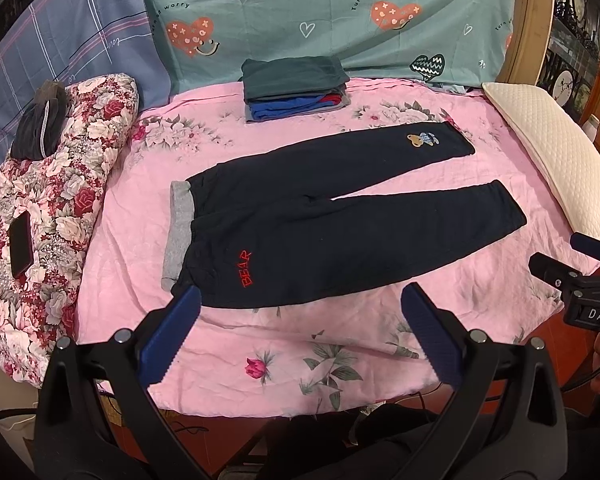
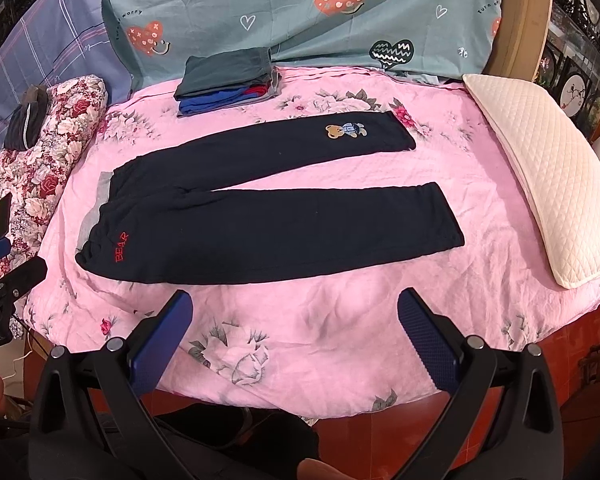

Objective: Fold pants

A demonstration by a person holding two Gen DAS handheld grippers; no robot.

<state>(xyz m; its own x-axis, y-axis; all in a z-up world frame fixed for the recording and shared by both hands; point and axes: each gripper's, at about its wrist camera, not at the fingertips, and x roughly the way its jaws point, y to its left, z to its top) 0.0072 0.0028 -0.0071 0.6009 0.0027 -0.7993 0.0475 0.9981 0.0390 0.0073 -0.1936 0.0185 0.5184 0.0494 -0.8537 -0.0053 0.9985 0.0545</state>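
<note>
Dark navy pants [image 1: 300, 216] [image 2: 260, 216] lie flat on the pink floral bedsheet [image 1: 260, 344] [image 2: 320, 320], waist to the left with a grey turned-out waistband [image 1: 178, 232], both legs spread toward the right. Red "BEAR" lettering [image 1: 246, 268] sits near the waist, and a bear patch [image 2: 346, 131] is on the far leg. My left gripper [image 1: 300, 304] hovers open just in front of the pants' near edge by the waist, nothing between its fingers. My right gripper [image 2: 296, 308] hangs open in front of the near leg, likewise apart from the cloth.
A stack of folded clothes [image 1: 294, 88] [image 2: 228, 80] rests at the far side. A floral quilt [image 1: 48, 208] with a black phone [image 1: 20, 244] and dark garment [image 1: 40, 124] lies left. A white quilted pillow [image 2: 540, 184] lies right. Red floor is below the bed's near edge.
</note>
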